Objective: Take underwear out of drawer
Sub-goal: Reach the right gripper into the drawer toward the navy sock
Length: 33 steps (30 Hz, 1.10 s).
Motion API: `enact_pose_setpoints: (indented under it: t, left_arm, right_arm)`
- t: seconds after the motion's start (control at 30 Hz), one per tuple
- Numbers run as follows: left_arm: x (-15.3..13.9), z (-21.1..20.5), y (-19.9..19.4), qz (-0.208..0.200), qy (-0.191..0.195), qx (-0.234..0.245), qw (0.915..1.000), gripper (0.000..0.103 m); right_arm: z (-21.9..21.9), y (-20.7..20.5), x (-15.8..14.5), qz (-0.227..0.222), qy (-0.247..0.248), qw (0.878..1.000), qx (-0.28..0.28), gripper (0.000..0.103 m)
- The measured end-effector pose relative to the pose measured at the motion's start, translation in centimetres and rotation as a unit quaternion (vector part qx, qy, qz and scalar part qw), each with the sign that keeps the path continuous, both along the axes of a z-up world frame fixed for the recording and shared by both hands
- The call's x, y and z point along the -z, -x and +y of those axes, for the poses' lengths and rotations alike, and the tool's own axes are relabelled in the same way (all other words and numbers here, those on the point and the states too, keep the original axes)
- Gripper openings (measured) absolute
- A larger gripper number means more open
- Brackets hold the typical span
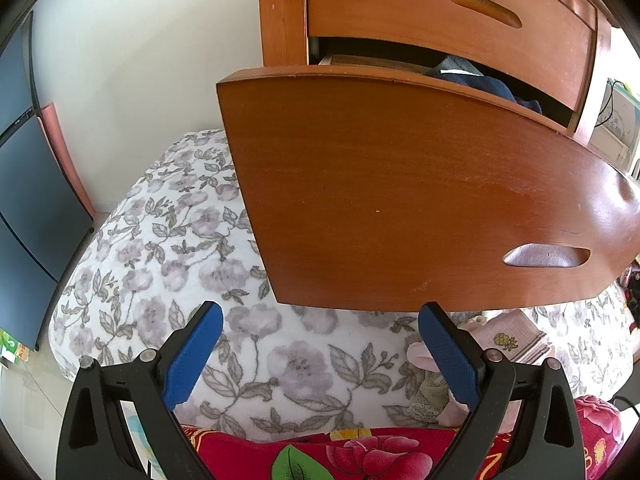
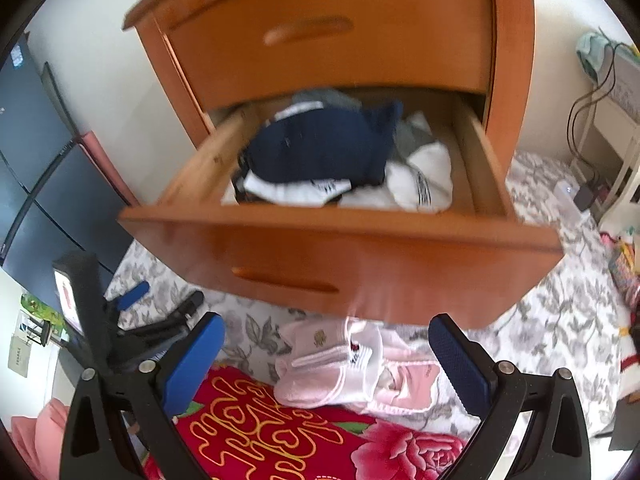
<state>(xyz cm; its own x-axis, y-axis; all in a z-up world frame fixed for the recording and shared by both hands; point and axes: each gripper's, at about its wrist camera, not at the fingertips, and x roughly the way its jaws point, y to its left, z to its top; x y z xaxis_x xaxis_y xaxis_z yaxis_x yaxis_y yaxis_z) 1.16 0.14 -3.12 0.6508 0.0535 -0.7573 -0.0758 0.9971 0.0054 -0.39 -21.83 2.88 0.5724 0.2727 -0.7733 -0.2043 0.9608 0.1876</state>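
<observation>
A wooden nightstand (image 2: 320, 60) has two drawers. The top drawer (image 2: 332, 44) is closed. The bottom drawer (image 2: 340, 268) is pulled out, and its front hangs over a bed with a flowered blanket (image 1: 160, 248). Inside the open drawer is a heap of underwear (image 2: 340, 160): one dark blue piece on top, some white pieces with dark bands below and to the right, and a bit of grey at the back. How many pieces there are in all is hard to count, because they are piled up and the picture is blurry. On the bed, just under the drawer front, lies a small pile of pink and white clothes (image 2: 344, 364). A red blanket with big flowers (image 2: 280, 440) lies nearest the cameras. The right gripper (image 2: 326, 360) has its two blue pads spread wide, with nothing in them; the pink and white pile lies on the bed beyond the pads. The left gripper (image 1: 320, 356) is also spread wide and holds nothing. It sits low in front of the drawer, over the flowered blanket. It shows too in the right camera, off to the left side.
</observation>
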Motion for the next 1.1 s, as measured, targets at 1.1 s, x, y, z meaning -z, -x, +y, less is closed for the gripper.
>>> enact_pose_setpoints:
  t: [1.1]
  left_arm:
    - [0.2,0.2,-0.7,0.014,0.005,0.003,0.9999,0.098]
  right_arm:
    - [1.0,-6.9,-3.7,-0.038,0.038,0.998,-0.033,0.103]
